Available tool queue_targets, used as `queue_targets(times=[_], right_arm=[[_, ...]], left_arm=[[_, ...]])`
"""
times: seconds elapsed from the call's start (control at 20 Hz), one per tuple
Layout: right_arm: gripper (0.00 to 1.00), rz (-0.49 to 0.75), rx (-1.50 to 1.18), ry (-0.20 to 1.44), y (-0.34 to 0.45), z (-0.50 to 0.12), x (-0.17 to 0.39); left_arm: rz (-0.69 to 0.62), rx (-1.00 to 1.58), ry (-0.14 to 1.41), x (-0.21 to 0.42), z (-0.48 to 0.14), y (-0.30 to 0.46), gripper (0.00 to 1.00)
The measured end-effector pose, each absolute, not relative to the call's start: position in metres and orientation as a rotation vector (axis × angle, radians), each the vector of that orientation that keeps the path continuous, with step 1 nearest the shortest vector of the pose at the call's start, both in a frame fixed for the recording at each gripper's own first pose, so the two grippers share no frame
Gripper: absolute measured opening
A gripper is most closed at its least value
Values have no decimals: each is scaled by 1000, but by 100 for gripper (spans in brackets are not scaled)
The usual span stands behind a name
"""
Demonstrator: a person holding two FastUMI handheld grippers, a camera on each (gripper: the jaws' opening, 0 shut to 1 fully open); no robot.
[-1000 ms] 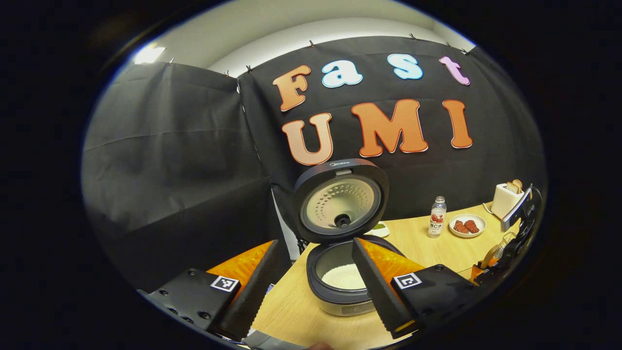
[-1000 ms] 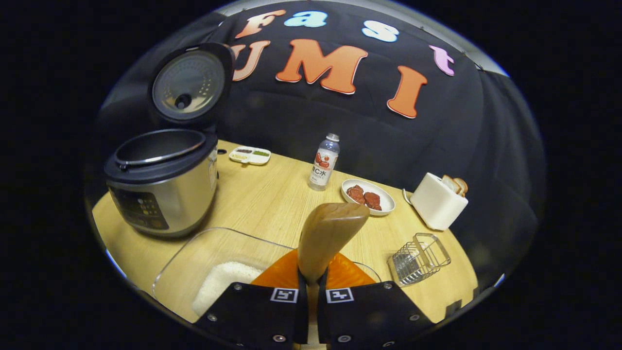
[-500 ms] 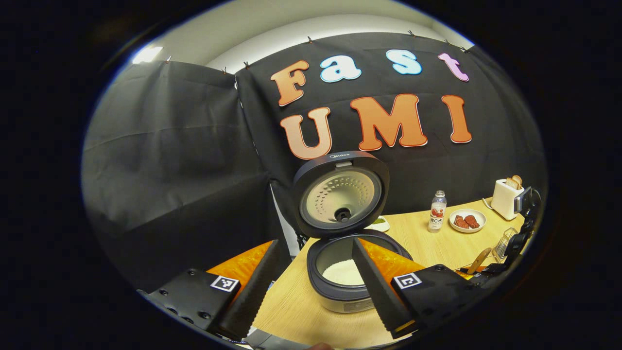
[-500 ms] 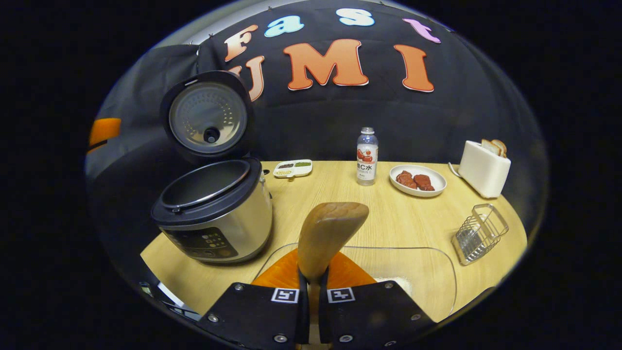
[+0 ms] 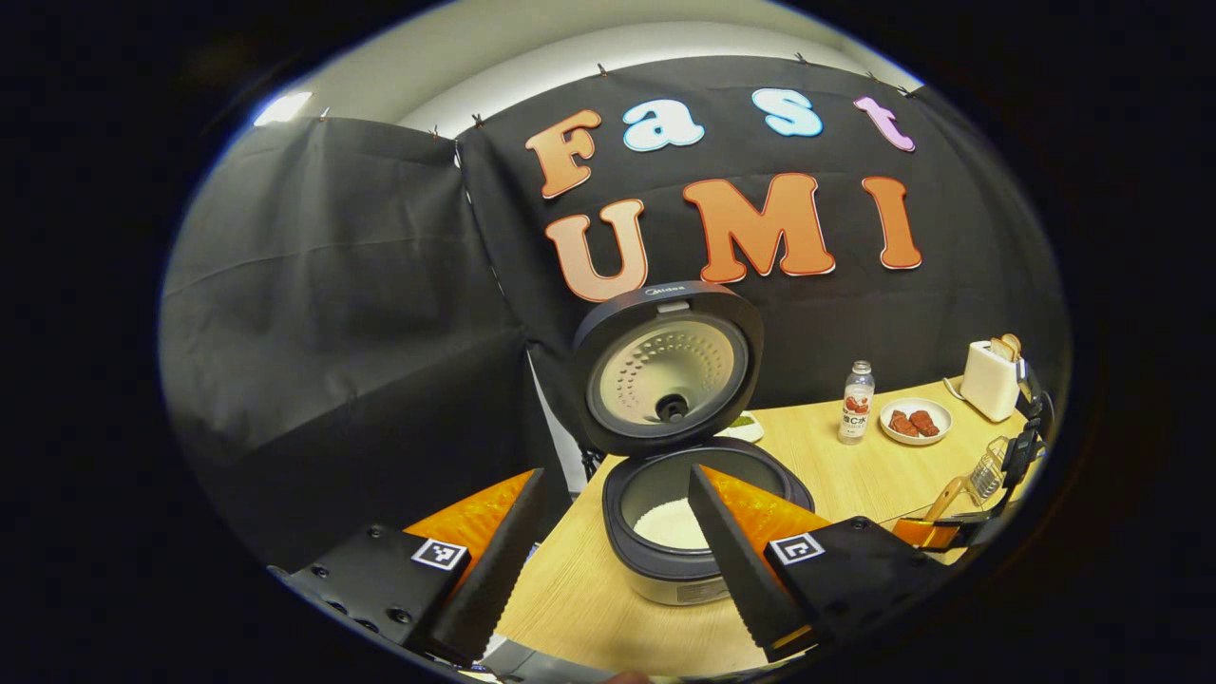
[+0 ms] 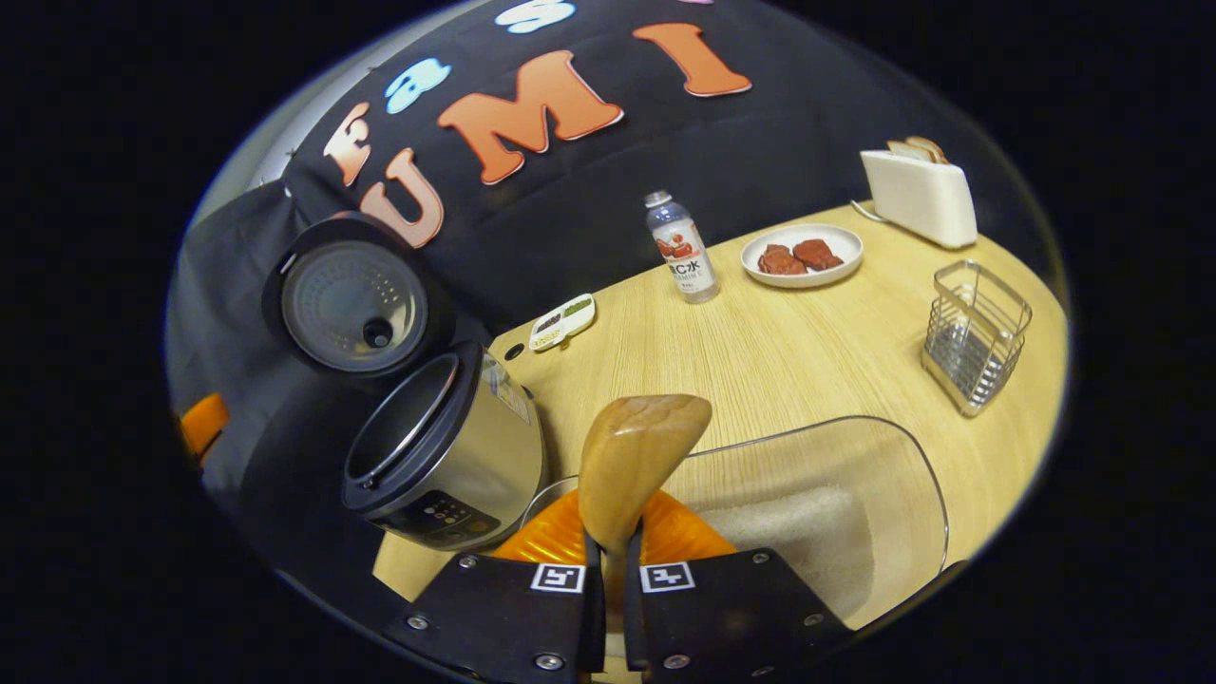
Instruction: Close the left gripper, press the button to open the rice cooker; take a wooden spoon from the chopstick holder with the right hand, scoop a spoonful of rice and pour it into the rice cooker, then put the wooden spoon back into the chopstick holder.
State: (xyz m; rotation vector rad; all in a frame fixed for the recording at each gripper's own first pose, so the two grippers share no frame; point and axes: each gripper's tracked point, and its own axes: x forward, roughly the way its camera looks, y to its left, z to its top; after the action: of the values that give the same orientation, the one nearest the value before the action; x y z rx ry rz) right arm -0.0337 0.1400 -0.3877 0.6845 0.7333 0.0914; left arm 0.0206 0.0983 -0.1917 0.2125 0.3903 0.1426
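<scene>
Left gripper view: the left gripper (image 5: 608,560) is held above the near edge of the wooden table (image 5: 855,475), its jaws standing wide apart with nothing between them. The rice cooker (image 5: 703,522) is seen between and beyond the two fingers, resting on the table with its lid (image 5: 668,375) raised upright. White rice (image 5: 670,522) is seen lying in the inner pot. Farther right on the table, a bottle (image 5: 857,402), a plate of reddish food (image 5: 915,421) and a white toaster (image 5: 990,378) are noted. At the far right edge the right gripper (image 5: 936,532) is seen, with the wooden spoon (image 5: 945,497) rising from it and the wire chopstick holder (image 5: 988,468) just behind.

Right gripper view: the right gripper (image 6: 613,560) is clamped on the handle of the wooden spoon (image 6: 635,461), whose bowl points up and forward. A clear glass container (image 6: 855,456) holding white rice (image 6: 807,532) is seen directly below and in front of the gripper. The rice cooker (image 6: 446,451) stands to the left, lid (image 6: 353,306) open, just beside the container. The chopstick holder (image 6: 974,332) stands upright to the right, well apart from the spoon. A small divided dish (image 6: 563,321), the bottle (image 6: 682,247), the plate (image 6: 803,256) and the toaster (image 6: 917,195) are ranged along the far side of the table (image 6: 788,351). Whether the spoon carries any rice cannot be told.
</scene>
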Motion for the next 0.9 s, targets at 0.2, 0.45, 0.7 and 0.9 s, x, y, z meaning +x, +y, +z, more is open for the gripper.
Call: queue_targets(times=[0.2,0.45,0.7,0.9], right_arm=[[7,70,871,766,139,-394,-36],[7,129,911,741,138,-382,-31],[7,135,1084,695,114,-365,-28],[7,140,1206,659,91,-345,-22]], left_arm=[[121,227,399,21,-192,92,93],[100,232,416,22,-194,86,93],[84,239,412,23,-192,76,92],[80,223,402,23,-190,68,92]])
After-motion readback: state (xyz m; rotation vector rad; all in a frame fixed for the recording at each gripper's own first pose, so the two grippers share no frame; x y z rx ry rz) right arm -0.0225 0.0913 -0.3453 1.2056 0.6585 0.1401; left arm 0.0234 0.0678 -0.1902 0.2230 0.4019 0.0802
